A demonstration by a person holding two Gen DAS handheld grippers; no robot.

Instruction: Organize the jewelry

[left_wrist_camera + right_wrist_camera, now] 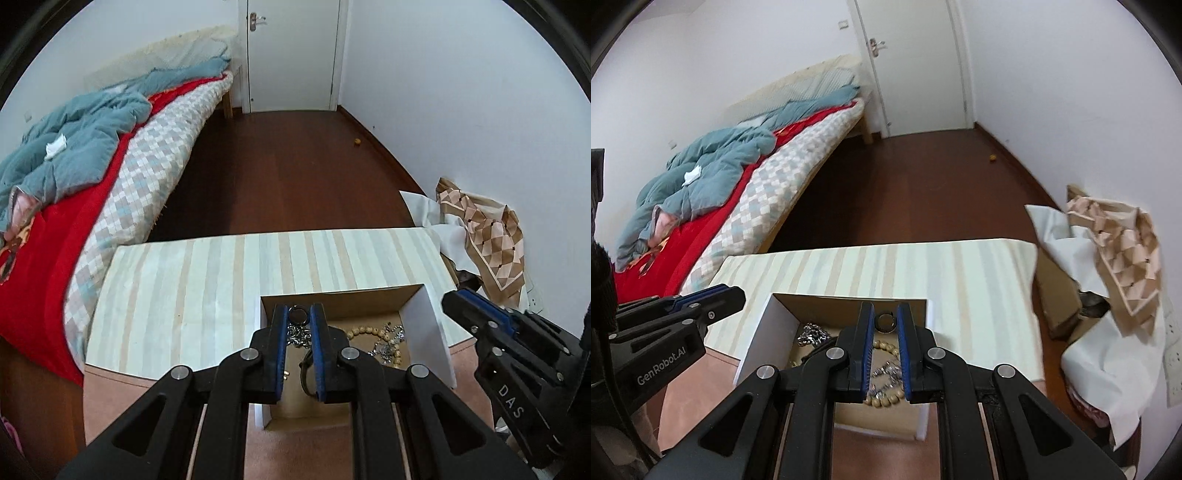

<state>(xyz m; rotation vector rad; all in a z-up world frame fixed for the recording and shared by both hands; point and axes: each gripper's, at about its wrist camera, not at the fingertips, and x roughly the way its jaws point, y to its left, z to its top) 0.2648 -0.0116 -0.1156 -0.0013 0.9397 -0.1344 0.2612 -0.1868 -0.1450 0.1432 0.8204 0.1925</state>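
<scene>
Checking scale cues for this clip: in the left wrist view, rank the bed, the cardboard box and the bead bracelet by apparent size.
1. bed
2. cardboard box, though it is nearer the camera
3. bead bracelet

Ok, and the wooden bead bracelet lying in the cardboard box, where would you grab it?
Probably the bare far arc of the wooden bead bracelet, coming straight down with fingers straddling the strand. It lies flat inside the cardboard box, whose walls block side approaches, and a silver chain overlaps its nearer part.
</scene>
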